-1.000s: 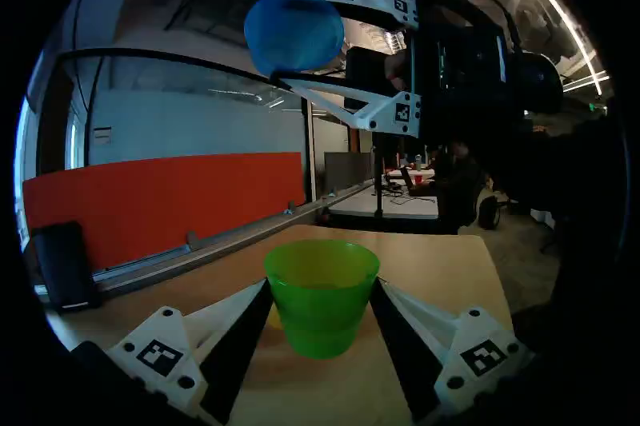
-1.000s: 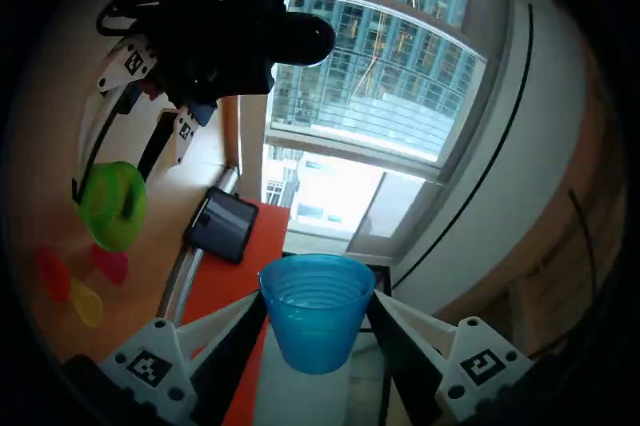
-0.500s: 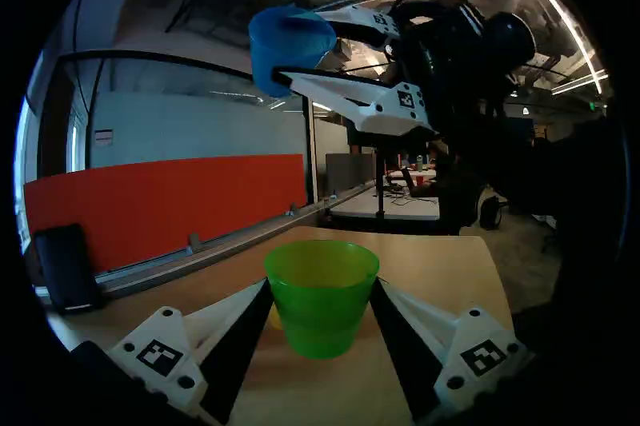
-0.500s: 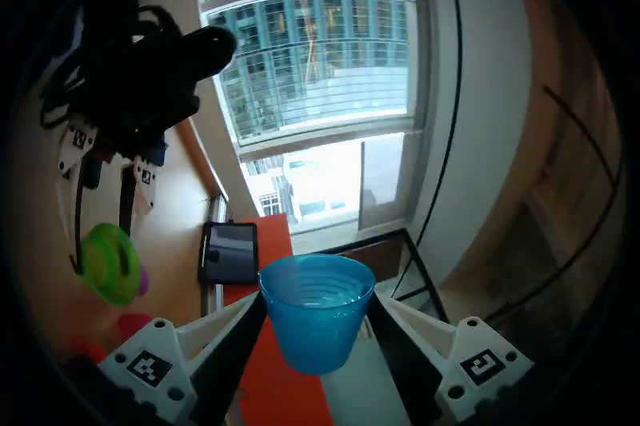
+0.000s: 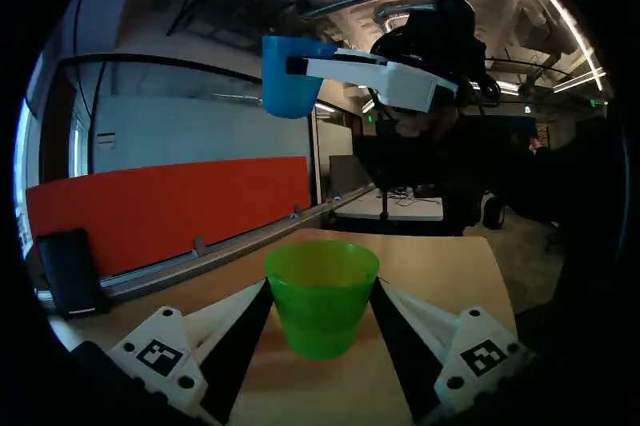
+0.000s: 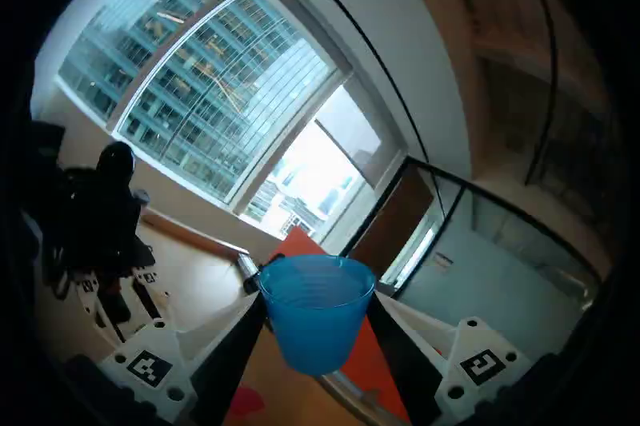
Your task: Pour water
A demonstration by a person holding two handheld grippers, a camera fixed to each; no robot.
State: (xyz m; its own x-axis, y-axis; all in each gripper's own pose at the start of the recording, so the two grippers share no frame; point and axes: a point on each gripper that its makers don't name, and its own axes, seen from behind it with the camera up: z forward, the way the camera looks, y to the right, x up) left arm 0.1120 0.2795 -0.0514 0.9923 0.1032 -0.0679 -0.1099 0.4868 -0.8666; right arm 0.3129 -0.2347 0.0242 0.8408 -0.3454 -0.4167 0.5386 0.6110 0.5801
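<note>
Evidently no water was running at this moment. In the left gripper view, the left hand-held gripper (image 5: 320, 286) sat low in the middle of the frame with its two fingers closed narrow against either side of the green cup (image 5: 322, 318). The cup stood upright, mouth open to the ceiling, over the wooden bench (image 5: 448, 266). I could not tell whether its base rested on the wood or hung just clear of it. That grip probably served to steady the receiving cup so a stream from above would not knock it over.

Above it, in the upper middle of the same frame, the right hand-held gripper (image 5: 298, 68) reached in from the right. It carried the blue cup (image 5: 282, 94) well apart from the green one, higher and somewhat to the left of it. The blue cup hung level with its rim up, so nothing could spill from it as held.

In the right gripper view the blue cup filled the lower middle, clamped between both fingers with its mouth toward the camera. Ridges showed inside, but whether it held water I could not tell. The other gripper's dark body and white fingers lay at the lower left of that frame.

An orange partition (image 5: 168, 202) ran along the bench's far edge, and a dark flat device (image 5: 68, 270) leaned at the far left. To pour, the blue cup would need to come over the green rim and tip toward it.
</note>
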